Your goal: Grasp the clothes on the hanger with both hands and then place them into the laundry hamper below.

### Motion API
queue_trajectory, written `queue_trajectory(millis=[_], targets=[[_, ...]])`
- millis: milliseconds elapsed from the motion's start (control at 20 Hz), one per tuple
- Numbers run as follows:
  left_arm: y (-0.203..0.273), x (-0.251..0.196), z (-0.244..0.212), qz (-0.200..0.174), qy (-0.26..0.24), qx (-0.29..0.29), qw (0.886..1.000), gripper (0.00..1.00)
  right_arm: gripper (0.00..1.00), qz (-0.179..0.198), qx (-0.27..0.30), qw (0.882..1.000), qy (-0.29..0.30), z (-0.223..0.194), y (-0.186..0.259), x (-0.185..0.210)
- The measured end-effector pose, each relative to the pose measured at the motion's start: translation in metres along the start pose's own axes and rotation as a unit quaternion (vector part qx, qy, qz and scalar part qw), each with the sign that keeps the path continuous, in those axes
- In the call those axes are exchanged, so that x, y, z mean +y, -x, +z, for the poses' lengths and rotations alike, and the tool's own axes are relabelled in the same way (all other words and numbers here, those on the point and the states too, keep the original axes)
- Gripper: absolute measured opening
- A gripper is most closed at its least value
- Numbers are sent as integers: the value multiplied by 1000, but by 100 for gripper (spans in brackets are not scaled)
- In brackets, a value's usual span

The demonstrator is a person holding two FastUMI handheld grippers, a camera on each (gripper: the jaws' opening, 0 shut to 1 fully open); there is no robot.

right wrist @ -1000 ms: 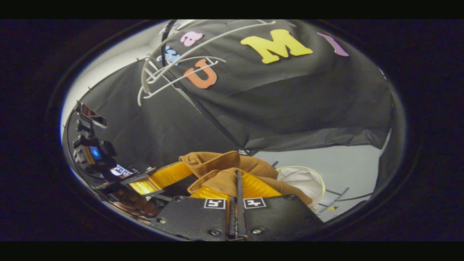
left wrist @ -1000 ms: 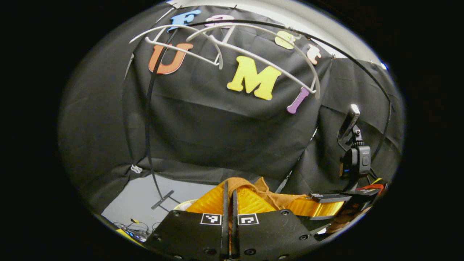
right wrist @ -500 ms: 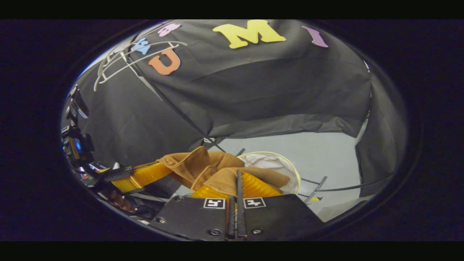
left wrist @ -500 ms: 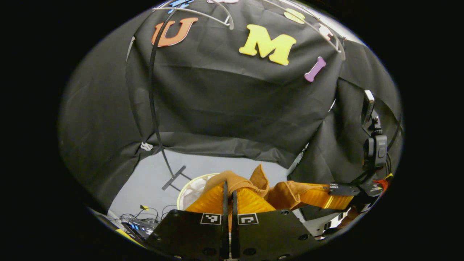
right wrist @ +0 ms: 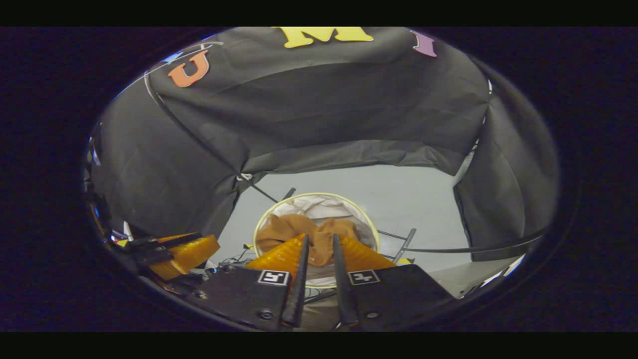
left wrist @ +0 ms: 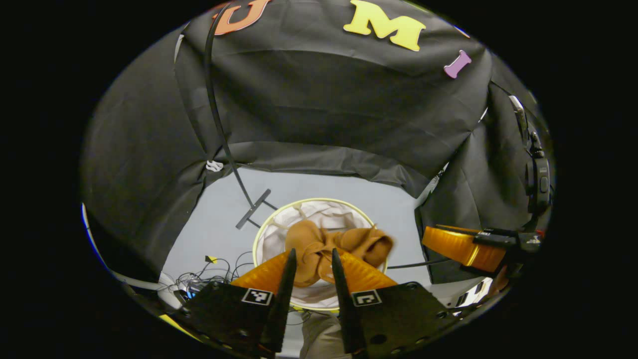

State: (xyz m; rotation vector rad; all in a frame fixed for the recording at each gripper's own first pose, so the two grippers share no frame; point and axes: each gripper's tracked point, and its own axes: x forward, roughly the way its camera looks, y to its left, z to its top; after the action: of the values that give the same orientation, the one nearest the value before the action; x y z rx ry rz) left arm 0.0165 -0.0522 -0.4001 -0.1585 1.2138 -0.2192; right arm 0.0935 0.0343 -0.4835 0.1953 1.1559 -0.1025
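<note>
Floor (left wrist: pixel 319 192), pale grey and bare around the booth, carried everything that mattered below us, so we start there and work down in size. On it stood the round laundry hamper with a yellow-green rim and white fabric lining (left wrist: pixel 269 227), seen from above in both views, near the foot of a thin black stand (left wrist: pixel 253 208). Bunched inside the hamper's mouth lay the brown cloth garment (left wrist: pixel 329 244), crumpled toward the near side, one fold at the right looking blurred and raised close to the rim.

We judged the main risk to be that fold: if it draped over the rim instead of dropping in, the garment could slide out onto the floor. A tangle of dark cables (left wrist: pixel 209 276) lay just beside the hamper, and cloth spilling that way could catch on them.

Our left claw (left wrist: pixel 310 259) hung above the hamper with its fingers parted and nothing clamped between them; the garment showed through the gap, below. Our right claw (right wrist: pixel 319 244) stood likewise, moderately open and empty, over the same opening. In the left gripper view we also saw the right claw (left wrist: pixel 461 244) off to one side.

A second hazard, as we read it, was a thread or hem snagging on a fingertip (left wrist: pixel 290 254), since both claws sat close above the pile; lifting away could then drag the garment back out.
</note>
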Motion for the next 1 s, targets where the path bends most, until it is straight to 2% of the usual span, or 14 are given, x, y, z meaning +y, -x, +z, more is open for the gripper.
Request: queue_trajectory(millis=[50, 100, 150, 250, 300, 400, 450, 500, 750, 850, 900, 950, 1000], targets=[[1, -2, 3, -4, 2, -1, 1000, 58, 37, -4, -7, 1000, -2, 4, 5, -4], [1, -2, 1, -7, 3, -2, 1000, 52, 45, -9, -14, 1000, -5, 7, 10, -8], [3, -2, 1, -8, 4, -3, 1000, 60, 47, -15, -20, 1000, -11, 7, 14, -13], [7, 0, 1, -10, 6, -7, 1000, 75, 58, -29, -34, 999, -29, 9, 24, -26], [9, 3, 1, -8, 5, -8, 1000, 88, 66, -39, -44, 998, -38, 10, 29, -33], [20, 7, 5, 1, 2, -21, 1000, 92, 74, -47, -64, 996, -46, 13, 46, -41], [27, 7, 10, 5, -2, -31, 999, 100, 75, -49, -77, 995, -45, 18, 61, -44], [37, 8, 13, 12, -8, -44, 999, 93, 75, -53, -90, 994, -42, 21, 76, -48], [111, -10, 40, 30, -13, -138, 990, 96, 75, -34, -163, 986, -21, 24, 156, -53], [150, -17, 47, 35, -16, -182, 983, 96, 75, -23, -198, 980, -5, 21, 192, -56], [168, -23, 48, 38, -18, -202, 979, 100, 75, -20, -216, 976, 2, 18, 210, -58], [186, -28, 48, 41, -22, -221, 974, 96, 75, -15, -233, 972, 10, 13, 231, -60], [204, -33, 46, 44, -27, -239, 970, 100, 72, -12, -251, 968, 15, 10, 251, -62]])
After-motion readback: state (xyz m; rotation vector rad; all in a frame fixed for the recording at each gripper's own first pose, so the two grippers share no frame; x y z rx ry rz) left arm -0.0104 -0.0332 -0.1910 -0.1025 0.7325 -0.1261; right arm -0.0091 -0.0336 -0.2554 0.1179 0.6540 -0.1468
